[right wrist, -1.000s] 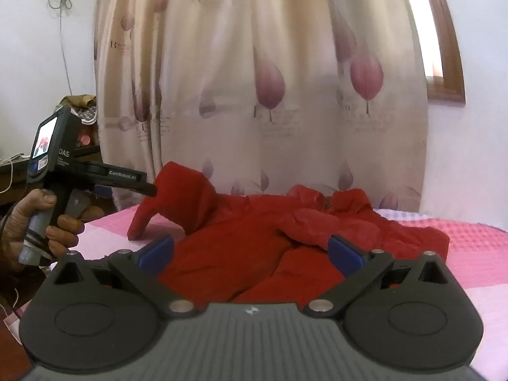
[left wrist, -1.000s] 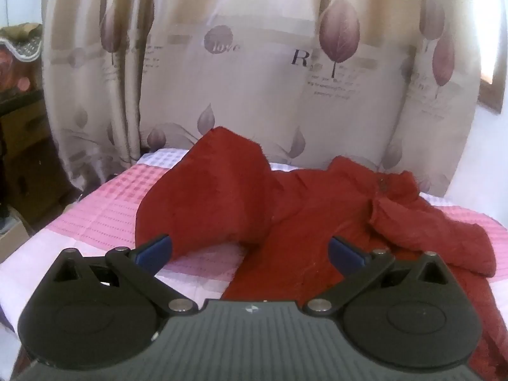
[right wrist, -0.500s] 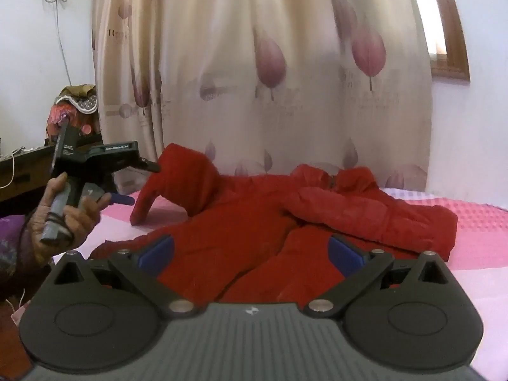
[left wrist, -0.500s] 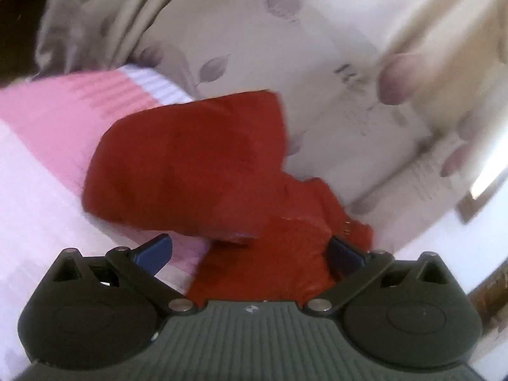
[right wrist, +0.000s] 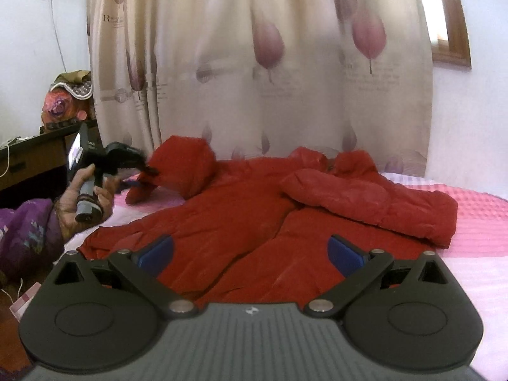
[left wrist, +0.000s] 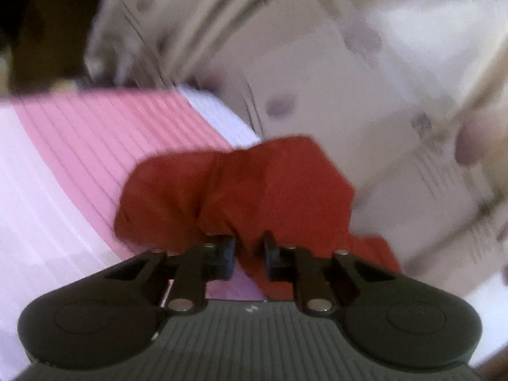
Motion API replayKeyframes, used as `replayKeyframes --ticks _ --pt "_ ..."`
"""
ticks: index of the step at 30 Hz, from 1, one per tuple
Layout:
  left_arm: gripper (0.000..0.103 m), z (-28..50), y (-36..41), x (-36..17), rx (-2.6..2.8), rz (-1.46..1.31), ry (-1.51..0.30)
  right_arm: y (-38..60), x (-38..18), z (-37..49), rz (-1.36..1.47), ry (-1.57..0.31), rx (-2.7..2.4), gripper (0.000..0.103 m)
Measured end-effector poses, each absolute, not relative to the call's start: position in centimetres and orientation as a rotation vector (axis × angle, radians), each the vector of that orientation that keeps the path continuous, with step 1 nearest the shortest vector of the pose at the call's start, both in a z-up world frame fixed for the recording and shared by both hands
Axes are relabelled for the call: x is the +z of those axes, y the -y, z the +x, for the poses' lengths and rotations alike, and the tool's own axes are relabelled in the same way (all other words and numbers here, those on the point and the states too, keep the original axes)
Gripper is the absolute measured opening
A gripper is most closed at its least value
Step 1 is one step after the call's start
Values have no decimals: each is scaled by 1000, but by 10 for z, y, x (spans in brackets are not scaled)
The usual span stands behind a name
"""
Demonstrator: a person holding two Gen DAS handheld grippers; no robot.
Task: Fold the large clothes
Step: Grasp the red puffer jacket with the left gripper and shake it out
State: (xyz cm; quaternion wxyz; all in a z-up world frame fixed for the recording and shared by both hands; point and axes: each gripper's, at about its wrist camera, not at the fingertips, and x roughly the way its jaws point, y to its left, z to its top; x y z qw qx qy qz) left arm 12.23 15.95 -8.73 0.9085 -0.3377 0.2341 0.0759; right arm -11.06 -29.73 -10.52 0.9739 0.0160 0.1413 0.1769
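On the bed (right wrist: 476,222), the red padded jacket (right wrist: 241,222) lies spread front-up with one sleeve folded across its chest, and at its far left end my left gripper (left wrist: 249,255) has the other sleeve's cuff (left wrist: 254,190) between its jaws, which are closing and already pinch a bunch of the red cloth. I judge this the start of a sleeve fold, so I would make sure the bite takes both layers of the cuff before lifting, then carry it low and across the body so the puffy filling doesn't spring back. My right gripper (right wrist: 250,255) hovers over the hem with its jaws spread wide, nothing between them; it could pin the body while the sleeve travels. The shell looks smooth, faintly shiny and quilted, soft and bulky. Beneath it is a pink-and-white waffle-textured bedspread, and behind hangs a beige curtain (right wrist: 270,79) printed with mauve leaves.
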Motion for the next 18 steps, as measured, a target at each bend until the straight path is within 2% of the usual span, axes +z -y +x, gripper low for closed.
replayKeyframes --ticks 6,7,8,9,12,14,18 --pt "16 92 -180 -64 366 -559 -407 302 -107 -102 46 -288 357 103" --pt "22 84 -181 -61 420 -537 -383 302 -106 -100 47 -292 356 103" --pt "36 76 -184 -58 438 -530 -375 302 -105 -99 44 -290 355 103" --pt "42 70 -187 -56 425 -548 -372 302 -103 -97 36 -282 352 103" --pt "48 57 -175 -46 378 -504 -383 301 -101 -91 -26 -266 343 103" --pt "71 45 -158 -42 300 -482 -409 303 -96 -77 -90 -257 308 103" --pt "84 21 -101 -29 97 -444 -426 307 -89 -27 -246 -198 243 103"
